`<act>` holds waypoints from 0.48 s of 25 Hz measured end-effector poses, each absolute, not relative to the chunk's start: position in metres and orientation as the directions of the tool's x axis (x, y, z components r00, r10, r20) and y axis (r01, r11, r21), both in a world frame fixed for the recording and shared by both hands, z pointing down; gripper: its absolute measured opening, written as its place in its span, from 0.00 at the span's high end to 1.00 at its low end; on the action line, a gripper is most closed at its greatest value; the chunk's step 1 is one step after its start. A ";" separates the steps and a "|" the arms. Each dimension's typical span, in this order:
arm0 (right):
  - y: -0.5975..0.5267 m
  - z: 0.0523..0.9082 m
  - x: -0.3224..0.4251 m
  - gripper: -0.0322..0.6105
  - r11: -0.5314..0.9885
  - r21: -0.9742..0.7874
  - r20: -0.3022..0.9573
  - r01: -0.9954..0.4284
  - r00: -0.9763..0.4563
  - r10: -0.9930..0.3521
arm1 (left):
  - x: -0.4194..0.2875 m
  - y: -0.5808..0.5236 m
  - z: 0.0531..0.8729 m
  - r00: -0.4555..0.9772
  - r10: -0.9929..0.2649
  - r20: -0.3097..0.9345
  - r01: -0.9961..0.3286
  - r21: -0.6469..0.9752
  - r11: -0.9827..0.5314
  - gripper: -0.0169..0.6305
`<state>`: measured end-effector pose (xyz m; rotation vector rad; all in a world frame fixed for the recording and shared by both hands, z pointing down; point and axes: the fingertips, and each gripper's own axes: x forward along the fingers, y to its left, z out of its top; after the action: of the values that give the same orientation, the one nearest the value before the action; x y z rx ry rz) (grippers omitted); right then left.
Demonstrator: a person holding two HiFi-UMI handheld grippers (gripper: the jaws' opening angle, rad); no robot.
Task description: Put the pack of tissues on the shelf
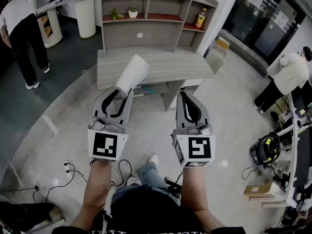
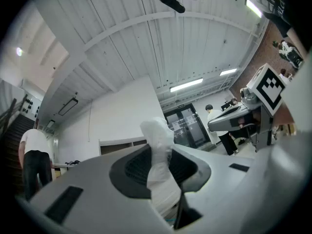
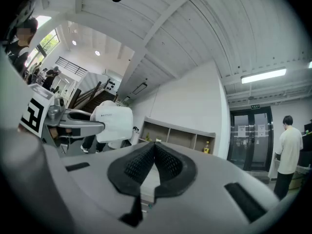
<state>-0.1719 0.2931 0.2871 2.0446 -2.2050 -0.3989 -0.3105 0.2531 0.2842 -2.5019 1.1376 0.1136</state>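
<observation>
Half the job looks done, by my reading: the pack of tissues (image 1: 132, 73) is off every surface and clamped in the left gripper (image 1: 122, 92), whose jaws pinch its lower end so the white pack sticks out past the tips, leaning to the right. What is left is the carry and the placing. The shelf (image 1: 156, 17) stands far ahead against the wall, behind the grey desk (image 1: 161, 65), and the pack hangs in the air on the near side of that desk, not yet at any compartment (a small potted plant (image 1: 132, 12) and a yellow bottle (image 1: 200, 18) occupy parts of the upper board, so a free spot wants choosing). The left forearm (image 1: 97, 189) and right forearm (image 1: 192, 189) reach forward side by side, both grippers about level with their noses tipped slightly up. The right gripper (image 1: 187, 93) rides just right of the left one, its jaws pressed together on nothing.
</observation>
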 end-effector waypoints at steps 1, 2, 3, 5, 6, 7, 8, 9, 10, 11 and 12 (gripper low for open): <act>0.292 0.286 -0.170 0.93 0.059 0.268 -0.096 -0.962 -0.087 -0.992 | -0.309 0.251 0.283 0.666 -0.709 -0.233 -0.742 -0.308 -0.596 0.82; 0.290 0.286 -0.168 0.93 0.059 0.272 -0.093 -0.961 -0.087 -0.992 | -0.307 0.248 0.282 0.664 -0.710 -0.235 -0.744 -0.303 -0.596 0.82; 0.288 0.285 -0.166 0.93 0.059 0.274 -0.091 -0.960 -0.087 -0.992 | -0.305 0.245 0.282 0.663 -0.711 -0.235 -0.745 -0.299 -0.596 0.82; 0.281 0.285 -0.160 0.93 0.062 0.274 -0.090 -0.960 -0.090 -0.992 | -0.300 0.237 0.281 0.661 -0.713 -0.233 -0.746 -0.298 -0.595 0.82; 0.276 0.285 -0.156 0.93 0.065 0.271 -0.090 -0.960 -0.092 -0.992 | -0.296 0.232 0.281 0.662 -0.713 -0.231 -0.746 -0.298 -0.596 0.82; 0.272 0.286 -0.151 0.93 0.068 0.266 -0.092 -0.962 -0.095 -0.991 | -0.292 0.228 0.282 0.662 -0.713 -0.229 -0.746 -0.297 -0.596 0.82; 0.267 0.287 -0.147 0.92 0.072 0.259 -0.094 -0.963 -0.100 -0.991 | -0.288 0.223 0.282 0.662 -0.714 -0.227 -0.745 -0.296 -0.597 0.82; 0.261 0.287 -0.143 0.92 0.078 0.250 -0.096 -0.965 -0.105 -0.990 | -0.284 0.217 0.283 0.662 -0.715 -0.226 -0.745 -0.295 -0.598 0.82; 0.256 0.288 -0.139 0.92 0.083 0.242 -0.098 -0.967 -0.109 -0.989 | -0.280 0.212 0.284 0.661 -0.716 -0.223 -0.746 -0.294 -0.597 0.82; 0.249 0.288 -0.135 0.92 0.088 0.236 -0.098 -0.968 -0.113 -0.989 | -0.277 0.206 0.284 0.660 -0.718 -0.221 -0.747 -0.295 -0.596 0.82; 0.242 0.289 -0.131 0.92 0.093 0.234 -0.096 -0.968 -0.119 -0.988 | -0.273 0.200 0.285 0.658 -0.720 -0.220 -0.748 -0.296 -0.593 0.82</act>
<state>-0.1314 0.2423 0.2887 2.0268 -2.2581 -0.3678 -0.2726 0.1996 0.2846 -2.5146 1.1609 0.1082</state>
